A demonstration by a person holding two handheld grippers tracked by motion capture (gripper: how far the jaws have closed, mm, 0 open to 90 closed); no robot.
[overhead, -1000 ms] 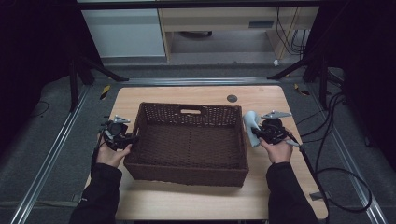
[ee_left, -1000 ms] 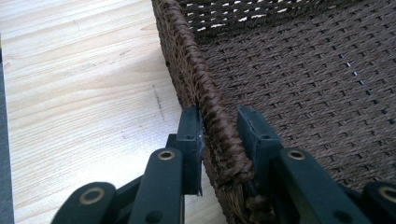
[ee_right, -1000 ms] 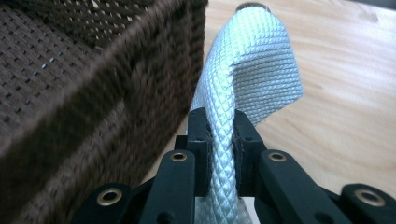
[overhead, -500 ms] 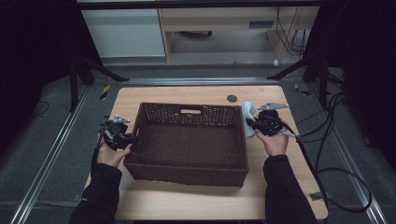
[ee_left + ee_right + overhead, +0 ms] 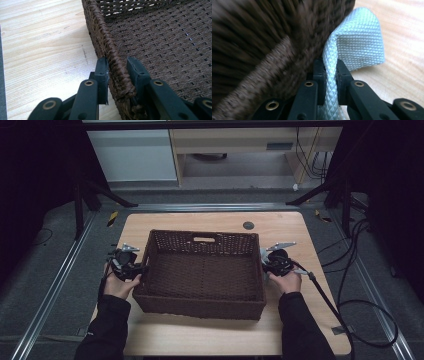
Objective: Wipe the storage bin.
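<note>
We've got the left gripper (image 5: 117, 75) clamped on the basket (image 5: 202, 275) rim, one finger either side, and the right gripper (image 5: 329, 75) pinching a pale cloth (image 5: 359, 47) just outside the far wall. Step looks like loading the cloth; next, lift it over the rim above our fingers and release inside.

The basket (image 5: 202, 272) sits mid-table (image 5: 280, 222). At its nine o'clock rim the left gripper (image 5: 131, 268) straddles the wall — one jaw outside, one inside. At three o'clock, just beside the basket's outer wall, the right gripper (image 5: 266, 265) pinches a cloth (image 5: 359, 42) — over the table.
</note>
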